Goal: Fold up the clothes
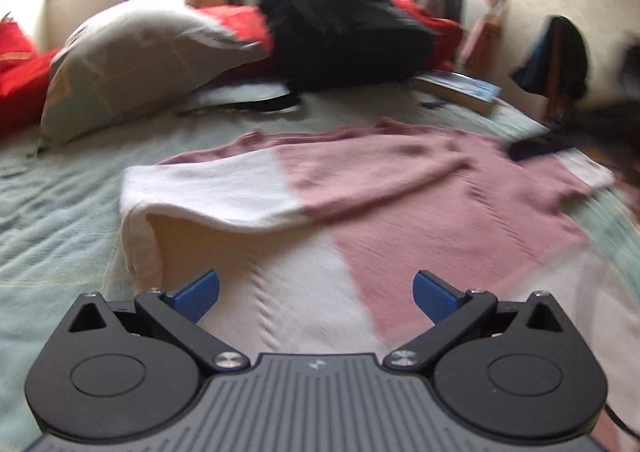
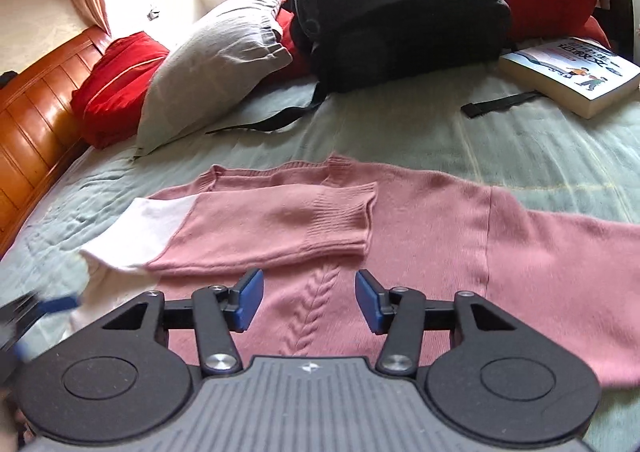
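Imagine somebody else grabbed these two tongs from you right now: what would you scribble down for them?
Left tongs: open, nothing in them, over the white part of the sweater.
Right tongs: open, nothing in them, over the pink front with the cable pattern.
Sweater: pink and white, lying flat on the green bedspread.
Done: one sleeve is folded across the chest, cuff near the middle.
Left: the other sleeve still stretches out to the side; fold it in, then fold the body.
Backpack, pillow and book lie beyond the sweater, apart from it.
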Motion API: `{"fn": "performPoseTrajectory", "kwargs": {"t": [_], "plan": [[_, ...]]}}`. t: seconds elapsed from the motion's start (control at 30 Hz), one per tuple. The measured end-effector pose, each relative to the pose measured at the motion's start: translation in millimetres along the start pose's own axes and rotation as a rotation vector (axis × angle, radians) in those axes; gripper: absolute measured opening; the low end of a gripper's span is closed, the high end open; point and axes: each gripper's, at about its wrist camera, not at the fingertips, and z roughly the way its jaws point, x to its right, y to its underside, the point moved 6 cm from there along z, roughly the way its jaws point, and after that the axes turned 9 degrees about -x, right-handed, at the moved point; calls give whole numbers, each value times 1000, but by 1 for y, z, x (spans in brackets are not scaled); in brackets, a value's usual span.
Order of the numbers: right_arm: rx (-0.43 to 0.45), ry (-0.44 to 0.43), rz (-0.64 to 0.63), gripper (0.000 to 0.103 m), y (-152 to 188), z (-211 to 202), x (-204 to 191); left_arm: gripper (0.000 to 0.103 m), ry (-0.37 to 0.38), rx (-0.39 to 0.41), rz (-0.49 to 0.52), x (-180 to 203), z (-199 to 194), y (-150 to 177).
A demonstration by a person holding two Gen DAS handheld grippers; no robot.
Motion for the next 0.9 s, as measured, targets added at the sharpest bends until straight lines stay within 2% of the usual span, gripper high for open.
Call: {"fn": "performPoseTrajectory", "kwargs": {"t": [0.13,0.23,0.3,0.33,0.47,0.6,0.77,0.8,0.83,0.87,0.9], "plan": [[8,3,-13,61,5,-8,-6,102,-2,17,-132,-39,28,-9],[2,-4,-23,61,6,-9,-9,100,-17,53,-240,-69,20,-5],[-14,-33,-21,62,6,-5,-10,98,24,48,-275,-79,15,1],[-25,-52,-13,62,4,-1,-9,98,35,42,-274,-81,13,4],[-66,-148,43,62,-5,24,-7,99,-11,16,-185,-64,2,7],[-106,-200,211,61,-14,56,12,99,-4,22,-150,-50,-18,13],[-29,-298,484,59,-18,79,46,101,22,59,-125,-35,-38,17],[-8,-319,542,47,-19,83,53,101,23,59,-117,-32,-39,17],[-6,-298,557,24,-18,86,56,101,20,57,-107,-30,-40,18],[-9,-266,561,12,-18,88,59,101,17,56,-95,-27,-41,17],[-9,-261,571,10,-15,88,60,101,13,58,-83,-25,-42,17]]}}
